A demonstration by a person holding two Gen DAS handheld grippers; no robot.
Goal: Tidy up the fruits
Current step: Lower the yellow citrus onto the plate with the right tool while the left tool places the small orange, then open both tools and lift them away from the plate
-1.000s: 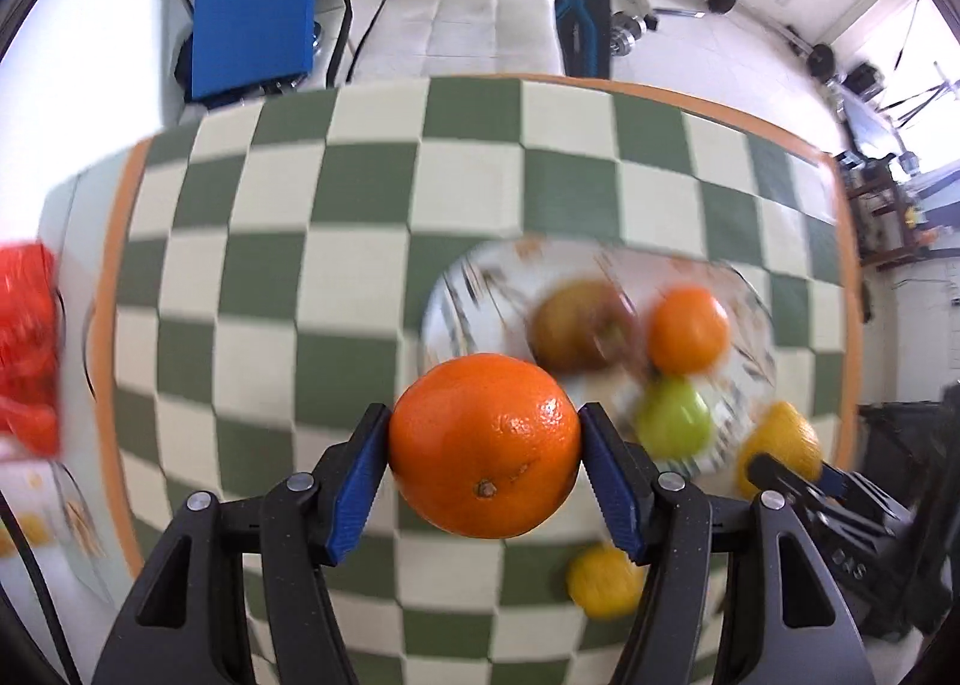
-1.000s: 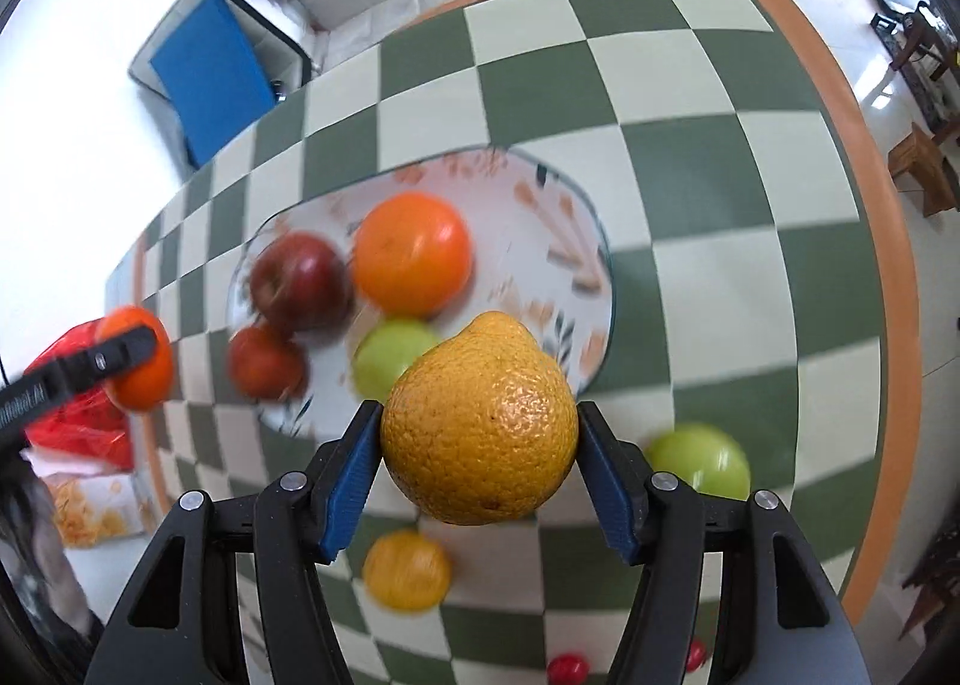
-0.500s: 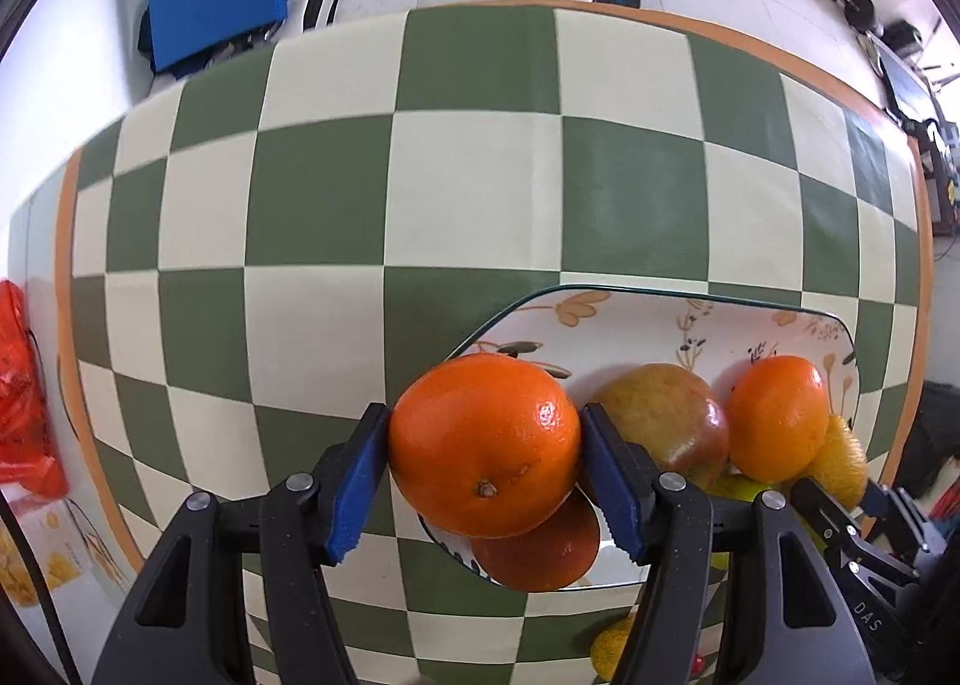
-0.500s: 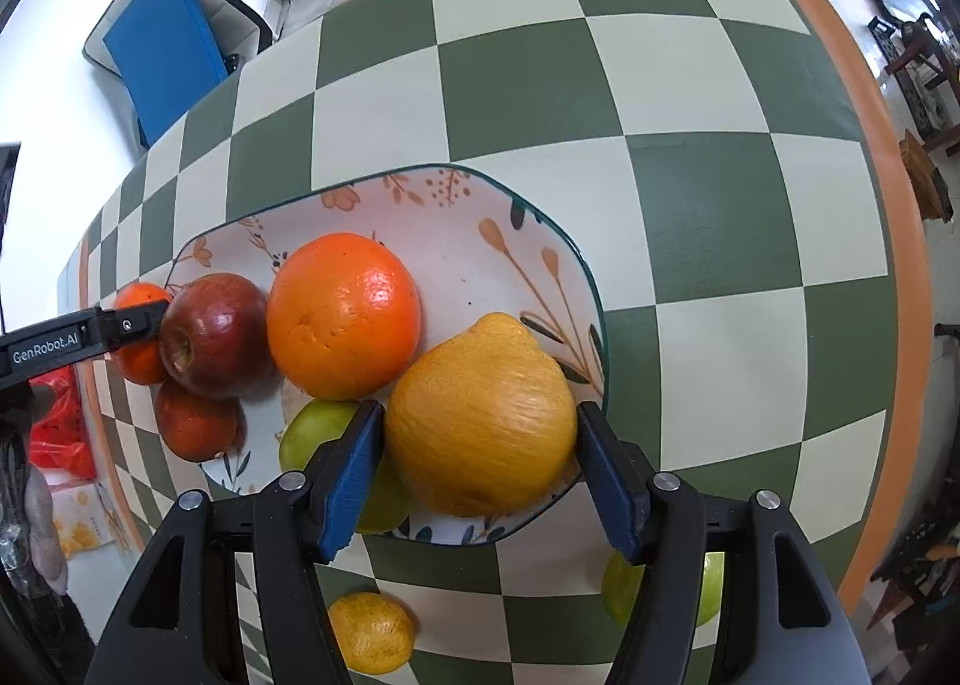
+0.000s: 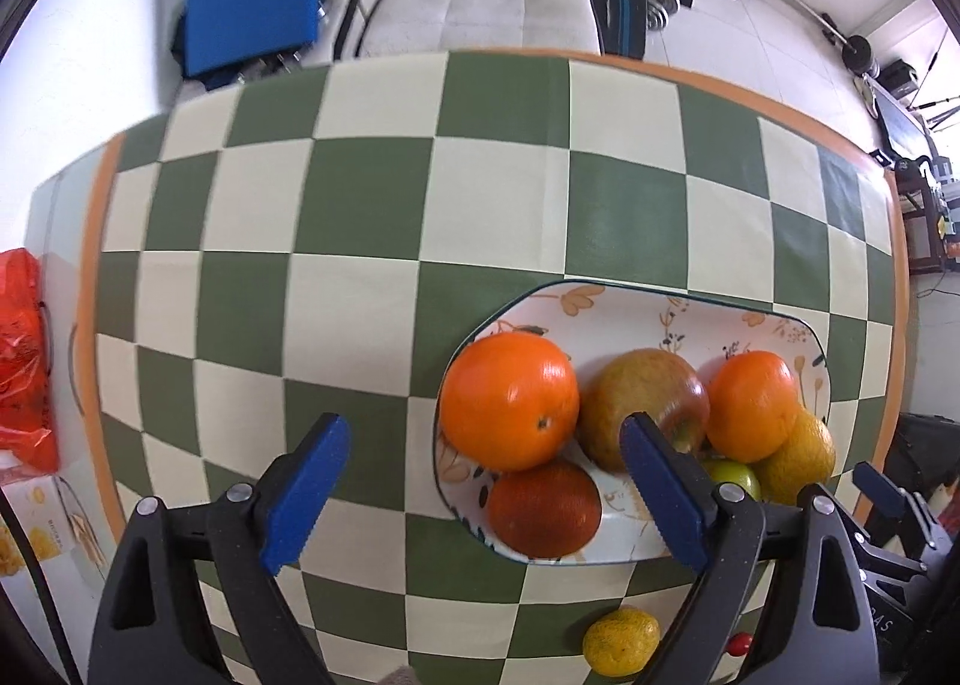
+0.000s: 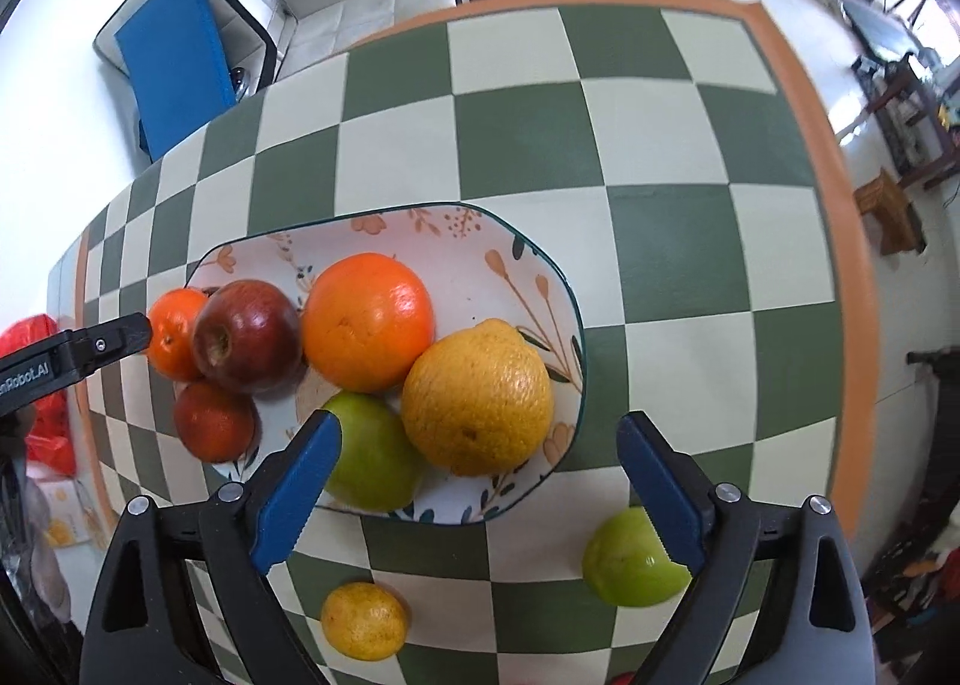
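Green-and-cream checkered worktop (image 6: 528, 144), gym gear behind. Floral oval ceramic plate (image 6: 456, 229) holds bright orange (image 5: 510, 400), bumpy yellow citrus (image 6: 477, 397), red apple (image 6: 246, 337), few more. Left claw (image 5: 480, 481) spread wide, empty, just above plate. Right claw (image 6: 474, 484) likewise released. Looks like drop-off step done; next grab probably loose green apple (image 6: 630, 559) or small yellow mandarin (image 6: 363, 619) off worktop.

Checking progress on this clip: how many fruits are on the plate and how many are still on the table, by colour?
Plate:
Orange: 2
Yellow-orange: 1
Red apple: 1
Dark red-orange: 1
Green: 1
Table:
Green: 1
Yellow: 1
Total: 8
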